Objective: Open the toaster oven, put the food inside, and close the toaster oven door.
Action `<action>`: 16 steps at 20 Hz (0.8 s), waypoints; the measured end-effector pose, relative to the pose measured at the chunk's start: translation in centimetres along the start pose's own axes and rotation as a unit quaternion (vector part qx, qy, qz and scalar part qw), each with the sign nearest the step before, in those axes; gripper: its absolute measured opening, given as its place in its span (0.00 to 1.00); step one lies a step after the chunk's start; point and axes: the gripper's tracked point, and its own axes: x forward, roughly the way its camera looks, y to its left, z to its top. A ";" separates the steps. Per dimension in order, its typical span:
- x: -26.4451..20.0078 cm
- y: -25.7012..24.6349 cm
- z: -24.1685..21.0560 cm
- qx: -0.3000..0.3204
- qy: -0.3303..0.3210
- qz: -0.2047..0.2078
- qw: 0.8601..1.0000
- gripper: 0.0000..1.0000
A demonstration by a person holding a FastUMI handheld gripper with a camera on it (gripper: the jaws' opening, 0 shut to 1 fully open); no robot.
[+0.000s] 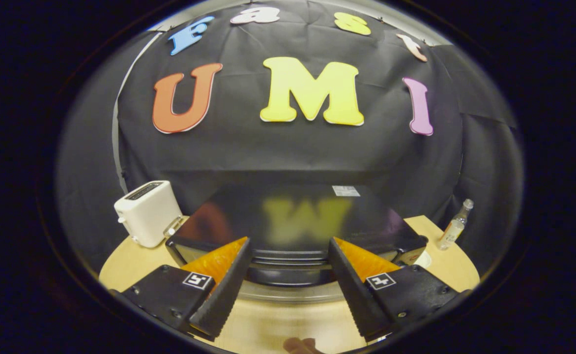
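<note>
Just ahead of the hand-held gripper [288,282], fingers spread wide and holding nothing, sits the black toaster oven [295,221] on the light wood surface [445,268], its glossy top facing the camera, front edge between the fingertips. Beyond the left finger, a white toaster [146,212]. Beyond the right finger, a small clear bottle [455,226], well apart.
</note>
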 end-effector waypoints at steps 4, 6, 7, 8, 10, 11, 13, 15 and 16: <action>-1.7 0.0 -0.8 0.002 0.016 0.009 1.000 0.99; -3.1 -0.1 -1.5 -0.007 0.022 0.011 1.000 0.99; -3.6 -0.1 -1.8 -0.010 0.023 0.014 1.000 0.99; -4.1 -0.1 -2.4 -0.021 0.027 0.010 0.999 0.99; -5.0 -0.3 -3.2 -0.034 0.032 0.011 0.999 1.00; -5.7 -0.2 -3.8 -0.033 0.038 0.011 0.999 1.00; -7.1 -0.3 -5.0 -0.044 0.049 0.009 0.998 1.00; -8.1 -0.3 -6.5 -0.054 0.059 0.010 0.997 1.00; -8.6 -0.3 -7.3 -0.054 0.066 0.011 0.996 1.00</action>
